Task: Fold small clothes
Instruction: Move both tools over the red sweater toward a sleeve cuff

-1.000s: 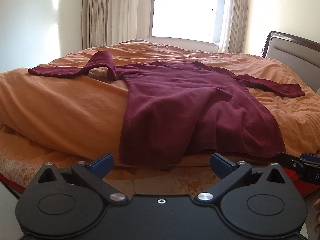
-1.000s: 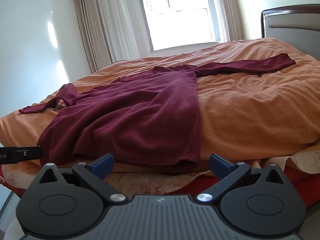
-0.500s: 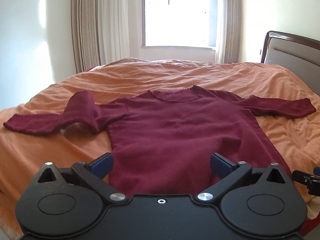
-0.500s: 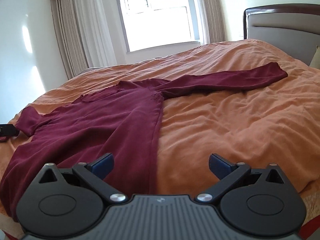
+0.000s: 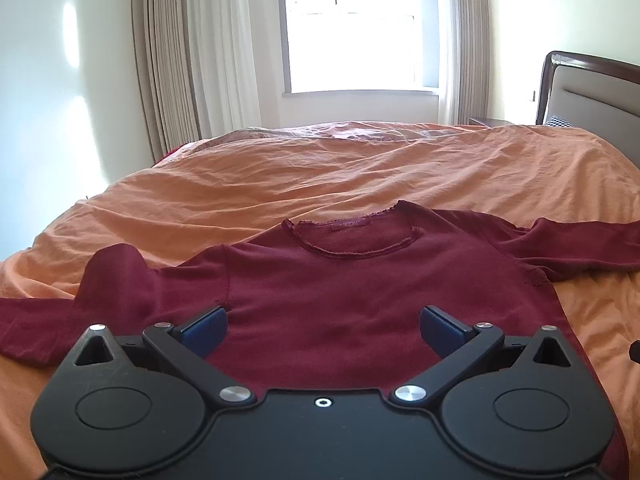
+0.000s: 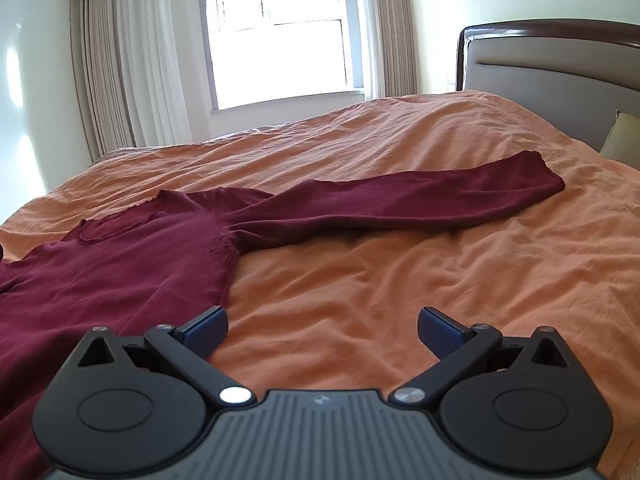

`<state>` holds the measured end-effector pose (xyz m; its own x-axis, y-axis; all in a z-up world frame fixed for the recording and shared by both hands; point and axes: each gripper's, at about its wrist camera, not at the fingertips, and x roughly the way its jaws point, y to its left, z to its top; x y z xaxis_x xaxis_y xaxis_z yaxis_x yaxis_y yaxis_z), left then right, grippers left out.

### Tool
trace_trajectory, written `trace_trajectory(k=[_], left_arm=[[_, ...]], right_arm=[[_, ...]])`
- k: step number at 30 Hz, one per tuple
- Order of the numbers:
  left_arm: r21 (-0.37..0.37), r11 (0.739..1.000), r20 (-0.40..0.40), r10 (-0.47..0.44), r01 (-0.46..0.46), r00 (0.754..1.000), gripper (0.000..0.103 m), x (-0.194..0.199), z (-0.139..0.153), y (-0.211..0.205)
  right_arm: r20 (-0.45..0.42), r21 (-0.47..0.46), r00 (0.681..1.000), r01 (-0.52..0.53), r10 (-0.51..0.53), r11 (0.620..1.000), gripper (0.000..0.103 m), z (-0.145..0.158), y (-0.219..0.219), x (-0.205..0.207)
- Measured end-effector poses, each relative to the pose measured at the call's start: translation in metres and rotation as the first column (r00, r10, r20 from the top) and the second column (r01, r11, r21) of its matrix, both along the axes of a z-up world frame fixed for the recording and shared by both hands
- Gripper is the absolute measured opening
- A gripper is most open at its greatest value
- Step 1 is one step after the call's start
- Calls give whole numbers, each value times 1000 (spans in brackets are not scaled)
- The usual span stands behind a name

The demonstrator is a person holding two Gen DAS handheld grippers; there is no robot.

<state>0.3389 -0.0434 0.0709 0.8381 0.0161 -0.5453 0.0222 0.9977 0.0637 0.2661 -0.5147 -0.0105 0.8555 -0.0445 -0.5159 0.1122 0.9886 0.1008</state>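
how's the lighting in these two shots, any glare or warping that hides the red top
Left wrist view: the window is blown out white, sun patches on the left wall, yet the red top reads clearly; dark fisheye corners. Right wrist view: same overexposed window, the headboard bows with lens distortion, and the sleeve casts a soft shadow on the orange bedspread.

Here's the bed [image 5: 360,168], covered edge to edge by a rumpled orange duvet [image 6: 400,280], its padded headboard [image 6: 552,76] up at the right end. Lying flat right on that duvet is a maroon long-sleeved top [image 5: 360,280], neckline toward the far edge by the window. One sleeve [image 6: 420,196] stretches straight out toward the headboard end; the other sleeve [image 5: 60,320] runs toward the foot end, humped near the shoulder.
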Motion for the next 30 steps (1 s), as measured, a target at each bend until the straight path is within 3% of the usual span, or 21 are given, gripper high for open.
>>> trace_trajectory(k=[6,12,16,21,30], left_arm=[[-39,999,-25,3,-4,1000,102,39,-24,-20],[-45,999,-67,-14,11,998,102,70,-51,-43],[-55,998,-95,-10,5,995,102,84,-65,-49],[-74,997,-113,-3,-5,994,102,93,-76,-48],[-83,996,-151,2,-14,989,102,101,-89,-44]], right_arm=[[37,-55,999,36,-34,998,103,-3,-22,30],[152,-56,986,73,-63,996,103,0,-68,61],[131,-39,988,90,-85,995,103,4,-106,87],[111,-110,979,184,-172,977,103,2,-139,113],[28,106,923,380,-385,919,103,-15,-208,132]])
